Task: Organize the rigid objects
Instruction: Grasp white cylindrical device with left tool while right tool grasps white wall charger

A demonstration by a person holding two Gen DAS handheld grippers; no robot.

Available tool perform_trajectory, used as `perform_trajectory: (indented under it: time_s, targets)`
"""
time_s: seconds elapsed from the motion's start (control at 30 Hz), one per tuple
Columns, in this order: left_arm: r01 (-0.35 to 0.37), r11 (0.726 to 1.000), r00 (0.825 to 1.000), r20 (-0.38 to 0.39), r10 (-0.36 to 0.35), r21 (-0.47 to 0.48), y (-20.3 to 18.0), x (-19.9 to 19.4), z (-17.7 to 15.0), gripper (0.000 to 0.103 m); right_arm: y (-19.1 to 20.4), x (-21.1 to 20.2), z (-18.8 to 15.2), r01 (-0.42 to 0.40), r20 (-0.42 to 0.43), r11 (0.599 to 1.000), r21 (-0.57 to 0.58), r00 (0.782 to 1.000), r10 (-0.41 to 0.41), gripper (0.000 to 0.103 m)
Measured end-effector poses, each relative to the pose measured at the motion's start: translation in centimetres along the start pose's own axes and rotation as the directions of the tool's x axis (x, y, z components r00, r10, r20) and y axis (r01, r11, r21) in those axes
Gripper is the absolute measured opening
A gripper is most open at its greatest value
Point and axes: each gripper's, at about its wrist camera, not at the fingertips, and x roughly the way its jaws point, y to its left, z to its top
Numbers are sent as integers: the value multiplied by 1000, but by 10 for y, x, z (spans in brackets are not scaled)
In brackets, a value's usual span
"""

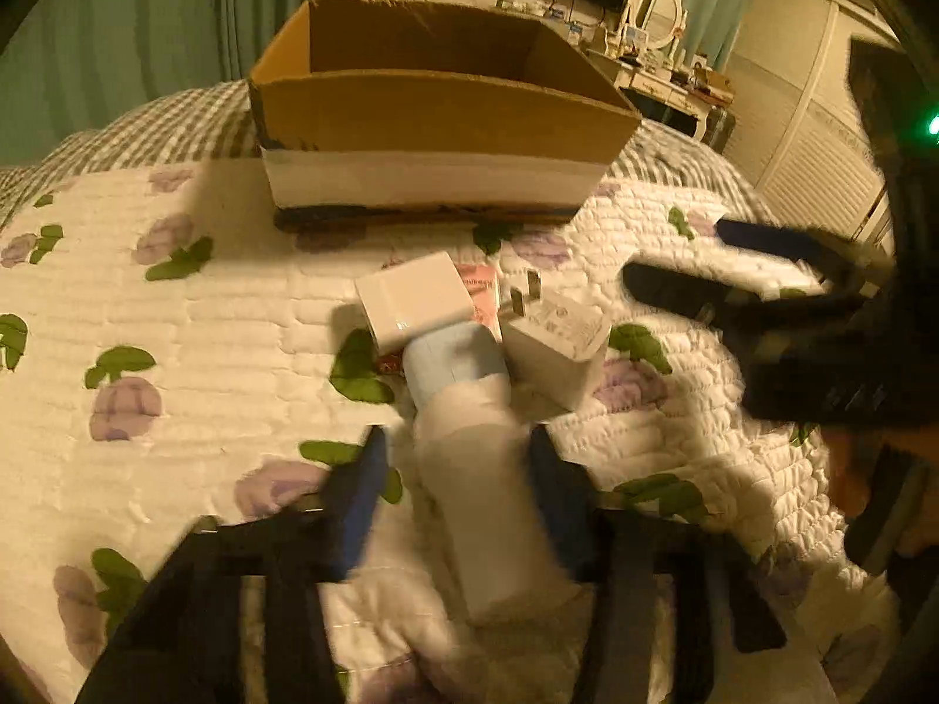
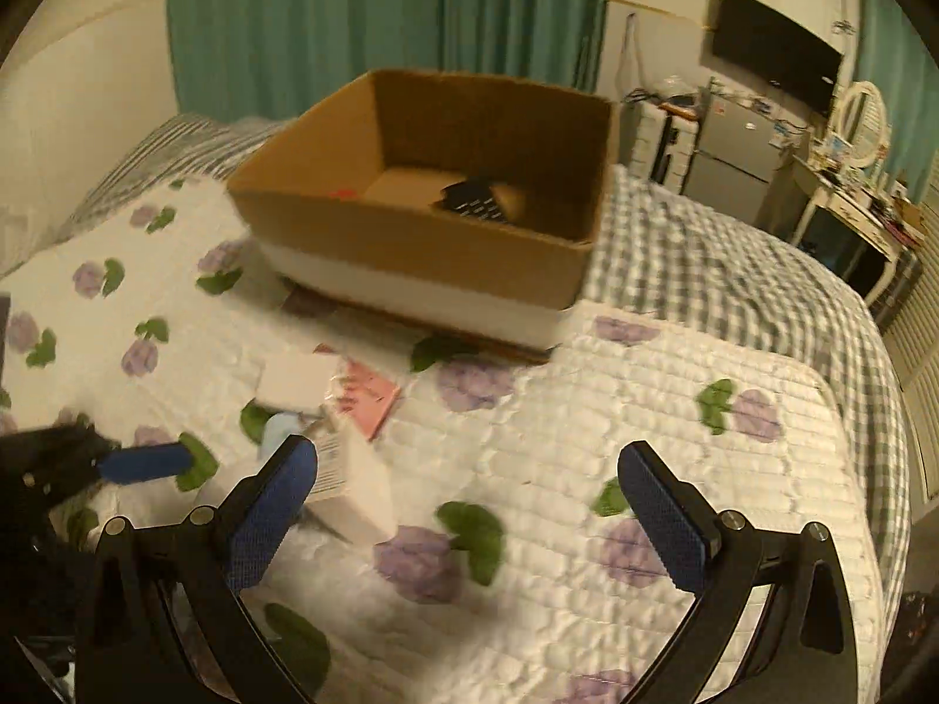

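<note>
Left tool [image 1: 455, 457] clamped on white bottle with blue cap [image 1: 469, 446], lying on the bed quilt [image 1: 205, 322]. Right tool [image 2: 466, 481] wide, nothing between pads, just beside white charger [image 2: 352, 487]. Cardboard box [image 2: 422, 246] beyond the clutter.

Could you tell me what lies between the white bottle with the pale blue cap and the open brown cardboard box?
In the left wrist view, a white rectangular charger block and a pink printed packet lie between the bottle and box, then bare floral quilt.
</note>
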Motion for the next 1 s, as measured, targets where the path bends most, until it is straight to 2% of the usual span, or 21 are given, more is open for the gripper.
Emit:
perform_trajectory:
  time_s: [0.03,0.13,0.33,0.37,0.4,0.43,0.5,0.53,0.67,0.8,1.0]
  targets:
    - [-10,1000,1000,9,10,0,2,-3,1,33,4,3,-1,-7,-10,1000,-10,1000,6,103]
    - [-29,999,999,21,29,-19,14,-7,2,32,20,14,-3,-23,-44,998,-51,999,21,103]
    - [36,995,999,-5,-37,-92,24,-1,6,33,36,36,-9,-23,-105,995,-102,994,13,100]
    - [51,994,998,-16,-53,-94,21,1,4,33,37,39,-10,-24,-112,994,-106,994,12,92]
    - [62,994,998,-24,-65,-95,20,3,3,34,37,43,-12,-22,-125,993,-113,992,8,76]
    - [62,994,998,-26,-64,-92,18,4,3,34,37,46,-13,-25,-134,993,-117,991,10,69]
    - [55,996,998,-26,-57,-77,14,6,3,39,37,49,-16,-51,-145,992,-117,989,34,34]
    - [61,995,997,-40,-65,-83,13,9,3,42,38,49,-18,-79,-143,990,-113,988,63,29]
    - [74,989,994,-73,-84,-125,15,20,4,47,41,43,-22,-62,-119,990,-130,992,46,29]
    - [65,986,990,-110,-83,-152,16,34,3,49,27,36,-26,-57,-105,995,-76,993,49,29]
    - [21,994,992,-121,-34,-110,10,43,-2,47,6,26,-31,-45,-95,999,16,994,46,29]
